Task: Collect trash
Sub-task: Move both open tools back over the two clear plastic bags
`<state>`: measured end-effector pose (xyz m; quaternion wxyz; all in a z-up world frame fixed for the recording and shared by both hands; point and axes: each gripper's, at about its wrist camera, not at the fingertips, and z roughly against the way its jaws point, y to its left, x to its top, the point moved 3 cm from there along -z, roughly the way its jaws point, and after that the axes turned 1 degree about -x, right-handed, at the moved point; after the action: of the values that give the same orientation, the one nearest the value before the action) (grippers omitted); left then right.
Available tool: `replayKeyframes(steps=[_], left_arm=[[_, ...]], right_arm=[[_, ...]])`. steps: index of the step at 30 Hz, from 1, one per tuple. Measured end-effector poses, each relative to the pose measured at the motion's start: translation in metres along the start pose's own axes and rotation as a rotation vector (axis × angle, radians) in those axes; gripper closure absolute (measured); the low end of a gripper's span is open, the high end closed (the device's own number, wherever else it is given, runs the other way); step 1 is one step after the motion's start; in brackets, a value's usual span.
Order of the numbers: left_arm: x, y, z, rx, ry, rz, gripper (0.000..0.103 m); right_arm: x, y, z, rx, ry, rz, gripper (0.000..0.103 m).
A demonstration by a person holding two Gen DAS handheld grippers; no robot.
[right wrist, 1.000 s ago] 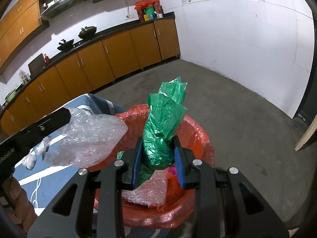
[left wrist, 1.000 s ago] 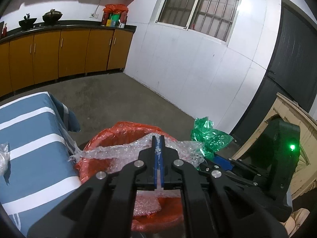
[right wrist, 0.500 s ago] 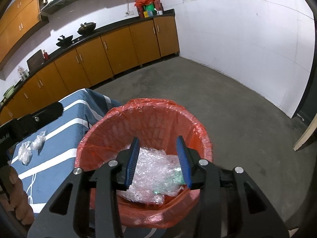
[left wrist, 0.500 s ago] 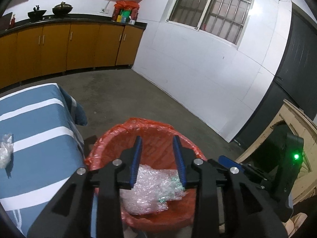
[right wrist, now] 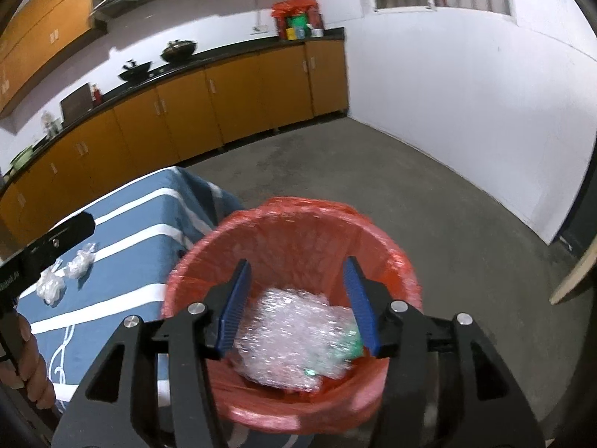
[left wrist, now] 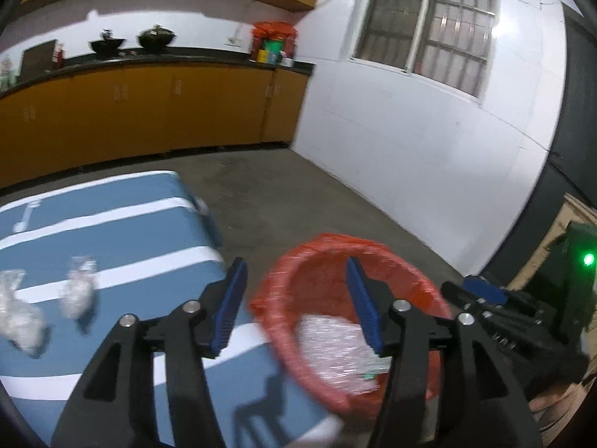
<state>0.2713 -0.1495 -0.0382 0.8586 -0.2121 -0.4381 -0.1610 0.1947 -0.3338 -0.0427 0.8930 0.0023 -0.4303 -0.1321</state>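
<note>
My right gripper (right wrist: 298,298) hovers over the red-lined bin (right wrist: 283,209), jaws opening, with nothing between the pads. Below it in the bin lie crumpled bubble wrap (right wrist: 294,328) and a scrap of green bag (right wrist: 350,343). My left gripper (left wrist: 298,291) straddles the bin's left rim (left wrist: 324,242) and the table edge, jaws also opening and holding nothing. Bubble wrap (left wrist: 332,351) shows inside the bin. Two clear plastic wads (left wrist: 78,287) (left wrist: 18,313) lie on the blue striped tablecloth (left wrist: 112,231); the right wrist view shows these wads (right wrist: 80,263) too.
The table stands directly left of the bin. Orange kitchen cabinets (right wrist: 224,104) line the far wall, with bare concrete floor (right wrist: 410,194) between. A wooden piece (left wrist: 559,224) and dark door stand at right. A hand (right wrist: 26,366) holds the left tool.
The bubble wrap and the green bag, held over the bin a second ago, now lie inside it. Both jaws stand wider. The left gripper has swung left toward the table.
</note>
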Motion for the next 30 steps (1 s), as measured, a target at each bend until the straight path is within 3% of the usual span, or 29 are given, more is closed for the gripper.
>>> replayKeyframes(steps=[4,15,24,30], left_arm=[[-0.007,0.046,0.025,0.127,-0.026,0.022,0.035],[-0.042,0.168,0.092,0.484,-0.059,0.085,0.016],[-0.071,0.242,0.129,0.628,-0.042,0.184,0.01],[-0.084,0.27,0.148,0.681,-0.042,0.233,0.008]], right_arm=[[0.006,0.043,-0.009,0.055,-0.004,0.055,0.045],[0.008,0.172,-0.048,0.227,0.034,0.168,0.044],[-0.007,0.272,-0.082,0.32,0.106,0.251,0.044],[-0.019,0.318,-0.112,0.326,0.161,0.29,0.044]])
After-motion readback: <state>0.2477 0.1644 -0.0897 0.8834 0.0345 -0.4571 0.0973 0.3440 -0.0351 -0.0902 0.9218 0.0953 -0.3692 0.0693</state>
